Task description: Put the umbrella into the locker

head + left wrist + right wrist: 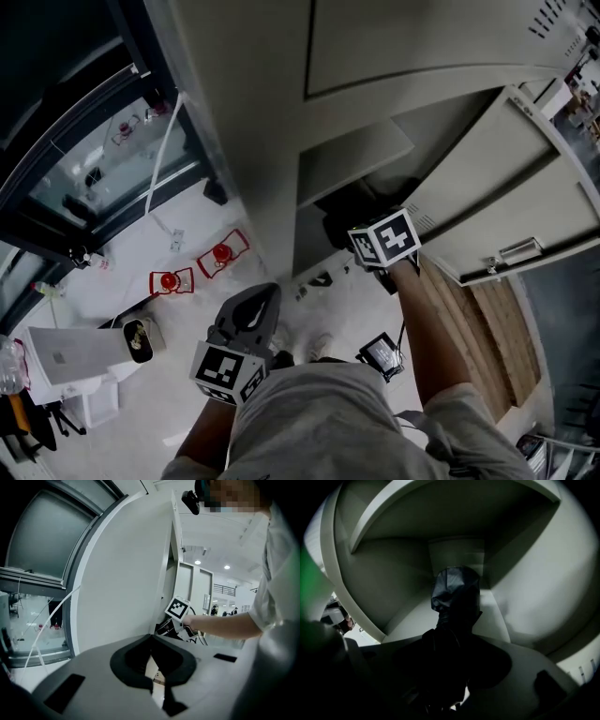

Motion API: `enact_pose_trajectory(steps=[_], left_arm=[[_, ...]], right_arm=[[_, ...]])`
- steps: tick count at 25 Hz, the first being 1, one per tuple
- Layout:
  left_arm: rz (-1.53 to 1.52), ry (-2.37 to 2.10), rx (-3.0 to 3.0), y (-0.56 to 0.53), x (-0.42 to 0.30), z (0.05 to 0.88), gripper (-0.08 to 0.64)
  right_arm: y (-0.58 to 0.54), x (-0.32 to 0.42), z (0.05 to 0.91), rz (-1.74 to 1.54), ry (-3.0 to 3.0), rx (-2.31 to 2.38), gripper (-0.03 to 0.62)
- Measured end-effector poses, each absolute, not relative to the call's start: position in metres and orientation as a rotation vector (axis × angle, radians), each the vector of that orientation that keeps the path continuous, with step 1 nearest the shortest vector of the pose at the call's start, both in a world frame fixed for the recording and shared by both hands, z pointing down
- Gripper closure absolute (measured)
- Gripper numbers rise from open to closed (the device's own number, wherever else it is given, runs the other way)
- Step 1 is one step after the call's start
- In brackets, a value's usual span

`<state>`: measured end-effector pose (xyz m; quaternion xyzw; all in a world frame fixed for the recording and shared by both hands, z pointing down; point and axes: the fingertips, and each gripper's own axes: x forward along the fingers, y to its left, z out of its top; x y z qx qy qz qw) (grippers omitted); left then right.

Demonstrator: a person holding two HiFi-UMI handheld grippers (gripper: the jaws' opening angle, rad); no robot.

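The folded black umbrella (456, 590) is pinched by the right gripper (451, 641) inside the open locker (417, 522); the jaws of the left gripper (152, 667) are pressed together, empty.

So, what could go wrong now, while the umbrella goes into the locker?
The umbrella, gripped by the right gripper, points at the back wall of the locker; pushing further might jam or bend it. Released while tilted, it could slide out over the front edge. The open door hangs close beside the right forearm and might get bumped.
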<state>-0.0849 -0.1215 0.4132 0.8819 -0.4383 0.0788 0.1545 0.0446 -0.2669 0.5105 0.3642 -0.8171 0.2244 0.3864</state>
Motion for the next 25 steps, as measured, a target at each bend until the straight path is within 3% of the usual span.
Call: enact_pose_trajectory(steps=[25], left_arm=[[0.235,-1.272,2.509,-0.1172,-0.0904,0.4167,0.545]], right_arm=[[-0.2639,0.0423,0.5102,0.512,-2.087,0.901,0.321]])
